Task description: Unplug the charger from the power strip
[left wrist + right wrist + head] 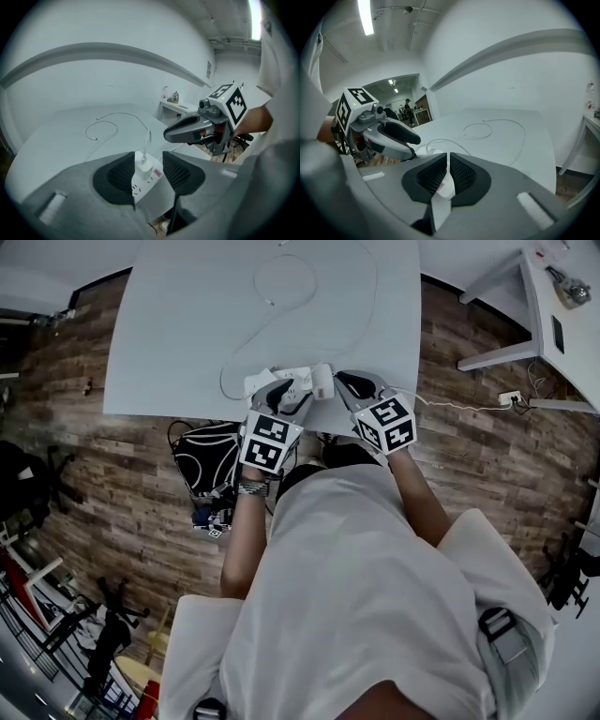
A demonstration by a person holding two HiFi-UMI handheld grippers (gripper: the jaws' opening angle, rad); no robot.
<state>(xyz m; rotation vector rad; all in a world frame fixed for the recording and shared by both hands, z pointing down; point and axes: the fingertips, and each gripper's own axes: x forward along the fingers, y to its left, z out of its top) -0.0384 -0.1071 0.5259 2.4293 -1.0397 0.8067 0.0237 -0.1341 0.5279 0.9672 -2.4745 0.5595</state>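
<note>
At the 6 o'clock edge of the white table: power strip, white, lying flat, pink label on its top.
Charger: small white block, plugged upright into the power strip, just at 9 o'clock of the pink label.
Cable: thin and white, rising from the charger's top, then looping loosely over the tabletop toward 12 o'clock, free end lying bare.
Left gripper: jaws spread apart, one pad on each side of the charger, no pad seen pressing on it.
Right gripper: at 3 o'clock of the left one, pads drawn close with only a thin slit between them, nothing clamped; labelled end of the strip showing through the slit.
Black bag: on the wooden floor, at 7 o'clock of the strip, beside the table edge.
</note>
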